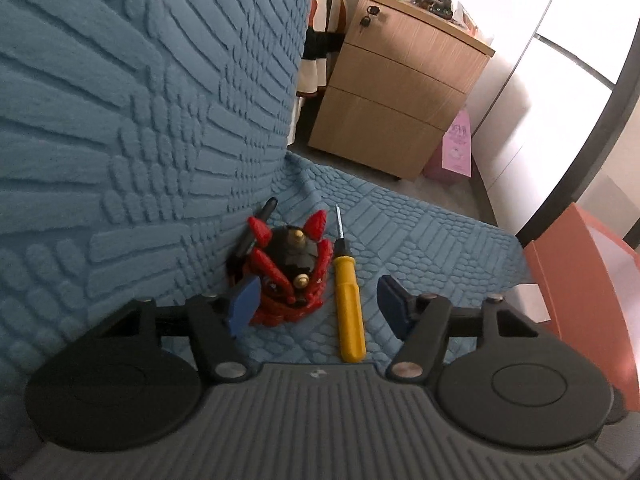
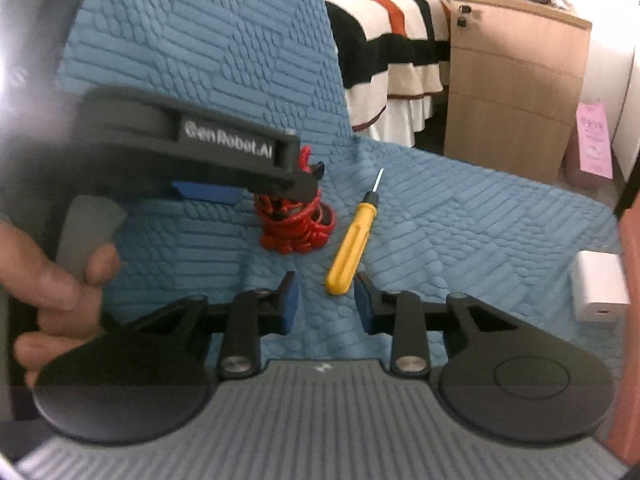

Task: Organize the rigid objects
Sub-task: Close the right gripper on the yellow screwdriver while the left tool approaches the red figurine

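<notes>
From the left wrist we see our left gripper (image 1: 316, 304) held low over the blue quilted seat (image 1: 420, 216), its jaws spread wide and gripping nothing. Between them lie two things: the red and black spiky toy (image 1: 292, 272) close against the left blue pad (image 1: 244, 300), and the yellow screwdriver (image 1: 349, 304) just beside it, nearer the middle of the gap. The toy sits where the seat meets the upright backrest (image 1: 140, 100), with a black pen-like stick (image 1: 260, 228) leaning behind it. We judge the wide opening is meant to straddle one of these for a pick; which one we cannot tell. The toy is knobbly, with red horns and brass studs. An orange box (image 1: 580, 280) stands at the seat's right edge.

From the right wrist, our right gripper (image 2: 326, 306) hovers with its jaws moderately apart, empty, the screwdriver's (image 2: 350, 240) handle end just ahead of them. The left gripper's (image 2: 224, 184) body covers the top of the toy (image 2: 296, 228). A white adapter (image 2: 598, 286) lies near the seat's right edge.
</notes>
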Demonstrator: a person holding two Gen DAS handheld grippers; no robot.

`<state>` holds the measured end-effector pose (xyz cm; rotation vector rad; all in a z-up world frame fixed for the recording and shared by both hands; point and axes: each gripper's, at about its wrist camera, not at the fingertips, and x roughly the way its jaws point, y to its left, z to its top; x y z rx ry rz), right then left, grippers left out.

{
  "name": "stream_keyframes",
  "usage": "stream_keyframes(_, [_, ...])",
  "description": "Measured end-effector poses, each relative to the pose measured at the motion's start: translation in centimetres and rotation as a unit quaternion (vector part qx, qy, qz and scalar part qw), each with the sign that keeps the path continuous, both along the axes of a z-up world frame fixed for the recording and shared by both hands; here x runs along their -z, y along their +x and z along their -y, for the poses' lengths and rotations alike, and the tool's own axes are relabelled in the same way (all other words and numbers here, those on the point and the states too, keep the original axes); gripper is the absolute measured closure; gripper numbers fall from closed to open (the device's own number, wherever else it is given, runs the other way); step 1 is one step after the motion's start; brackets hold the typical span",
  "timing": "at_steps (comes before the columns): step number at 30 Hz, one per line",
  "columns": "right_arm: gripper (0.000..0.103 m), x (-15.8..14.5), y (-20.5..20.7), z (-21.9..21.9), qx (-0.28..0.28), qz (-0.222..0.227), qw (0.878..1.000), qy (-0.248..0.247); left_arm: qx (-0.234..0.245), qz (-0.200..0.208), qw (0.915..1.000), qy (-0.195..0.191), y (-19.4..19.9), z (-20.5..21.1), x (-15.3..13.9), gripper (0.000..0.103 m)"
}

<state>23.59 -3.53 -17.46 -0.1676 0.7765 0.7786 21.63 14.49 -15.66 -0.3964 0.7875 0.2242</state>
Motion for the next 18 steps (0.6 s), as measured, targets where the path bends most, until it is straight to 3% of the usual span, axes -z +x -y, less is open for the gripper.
stream_keyframes(8, [0.069, 3.5, 2.7, -0.9, 0.026, -0.016, 1.0, -0.007, 0.001, -0.017, 0.9997, 0.017, 1.7, -0.3, 1.0, 0.033])
stream_keyframes(15, [0.07, 4.0, 2.6, -1.8, 0.021, -0.029, 0.999, 0.003, -0.003, -0.023, 0.9993, 0.029, 2.4, -0.4, 1.3, 0.033])
stream_keyframes(18, [0.072, 3.9, 2.4, -2.0, 0.025, -0.022, 0.999, -0.003, -0.01, -0.025, 0.9989, 0.039, 2.7, -0.4, 1.5, 0.038])
